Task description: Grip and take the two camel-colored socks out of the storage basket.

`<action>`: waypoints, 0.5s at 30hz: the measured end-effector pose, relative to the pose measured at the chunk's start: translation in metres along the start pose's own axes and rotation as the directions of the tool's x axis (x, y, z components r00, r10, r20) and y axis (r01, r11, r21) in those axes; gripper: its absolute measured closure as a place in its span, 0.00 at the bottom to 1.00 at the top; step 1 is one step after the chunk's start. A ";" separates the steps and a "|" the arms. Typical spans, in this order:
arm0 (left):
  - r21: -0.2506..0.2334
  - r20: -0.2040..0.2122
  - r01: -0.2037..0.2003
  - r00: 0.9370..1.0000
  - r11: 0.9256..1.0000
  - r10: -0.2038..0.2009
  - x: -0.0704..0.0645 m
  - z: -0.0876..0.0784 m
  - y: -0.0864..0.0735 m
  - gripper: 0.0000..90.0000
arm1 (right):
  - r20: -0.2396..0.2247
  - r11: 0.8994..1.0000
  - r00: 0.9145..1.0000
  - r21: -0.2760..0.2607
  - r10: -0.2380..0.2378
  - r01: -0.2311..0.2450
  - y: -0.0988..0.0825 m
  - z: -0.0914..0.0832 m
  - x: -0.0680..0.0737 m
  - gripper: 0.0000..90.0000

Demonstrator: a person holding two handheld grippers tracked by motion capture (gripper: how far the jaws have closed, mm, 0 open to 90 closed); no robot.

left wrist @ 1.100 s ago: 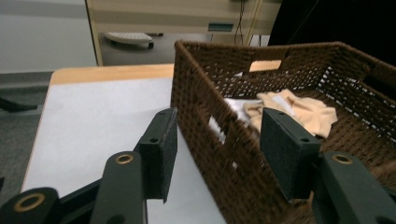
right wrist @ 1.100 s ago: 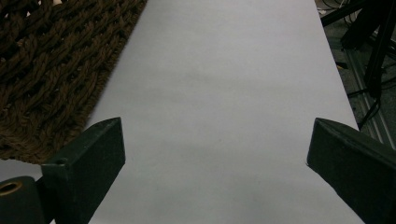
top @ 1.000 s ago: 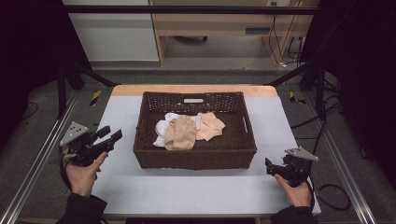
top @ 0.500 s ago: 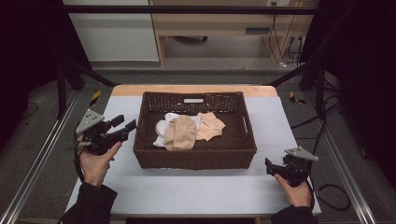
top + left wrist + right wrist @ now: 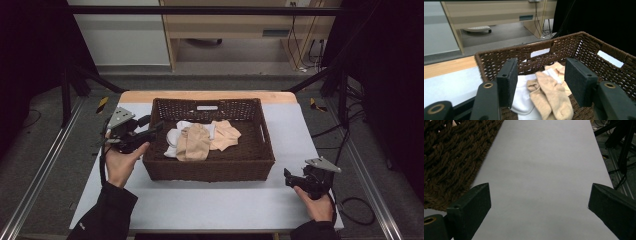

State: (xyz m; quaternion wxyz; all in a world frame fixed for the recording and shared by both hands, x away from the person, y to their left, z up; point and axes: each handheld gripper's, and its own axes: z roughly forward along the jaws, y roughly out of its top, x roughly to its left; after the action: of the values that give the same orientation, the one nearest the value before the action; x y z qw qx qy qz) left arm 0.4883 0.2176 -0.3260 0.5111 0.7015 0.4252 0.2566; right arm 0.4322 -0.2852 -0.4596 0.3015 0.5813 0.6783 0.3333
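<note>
L gripper [image 5: 150, 129] is hovering at the basket [image 5: 207, 170] rim w/ jaws wide, just been opening, nothing betw them. Socks [image 5: 549, 95] are lying inside the basket. R gripper [image 5: 292, 176] is resting wide open, empty, on the table [image 5: 225, 205].

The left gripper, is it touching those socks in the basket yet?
Apart. In the left gripper view the left gripper has its jaws wide open above the basket rim, and the beige sock lies lower down inside, with clear space between it and the pads.
</note>
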 end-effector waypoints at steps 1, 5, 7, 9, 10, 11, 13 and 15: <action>-0.002 -0.001 -0.005 1.000 1.000 0.005 -0.002 0.003 0.002 0.48 | 0.000 1.000 1.000 -0.003 0.001 -0.001 0.000 0.000 0.000 0.05; -0.007 0.004 -0.008 1.000 1.000 0.008 -0.006 0.010 0.007 0.48 | 0.001 1.000 1.000 -0.005 0.003 -0.003 0.000 -0.001 0.000 0.05; -0.003 0.003 -0.016 1.000 1.000 0.016 -0.007 0.016 0.010 0.47 | 0.003 1.000 1.000 -0.007 0.003 -0.003 0.000 -0.001 0.000 0.05; 0.003 0.007 -0.017 1.000 1.000 0.017 -0.009 0.025 0.011 0.47 | 0.007 1.000 1.000 -0.016 0.004 -0.004 0.001 -0.002 0.000 0.05; 0.006 0.006 -0.018 1.000 1.000 0.018 -0.009 0.028 0.011 0.47 | 0.009 1.000 1.000 -0.020 0.004 -0.004 0.001 -0.002 -0.001 0.05; 0.006 0.006 -0.018 1.000 1.000 0.018 -0.009 0.028 0.011 0.47 | 0.012 1.000 1.000 -0.022 0.004 -0.003 0.001 -0.002 -0.001 0.05; 0.010 0.009 -0.021 1.000 1.000 0.021 -0.010 0.035 0.013 0.47 | 0.009 1.000 1.000 -0.021 0.014 -0.014 0.001 -0.002 -0.001 0.05; 0.010 0.012 -0.018 1.000 1.000 0.018 -0.012 0.046 0.015 0.47 | 0.011 1.000 1.000 -0.018 0.013 -0.012 0.001 -0.001 -0.001 0.05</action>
State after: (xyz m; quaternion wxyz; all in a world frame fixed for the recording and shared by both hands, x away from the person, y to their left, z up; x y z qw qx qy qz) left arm 0.5241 0.1825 -0.3274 0.5077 0.7096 0.4169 0.2548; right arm 0.4322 -0.2865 -0.4579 0.3083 0.5845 0.6700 0.3382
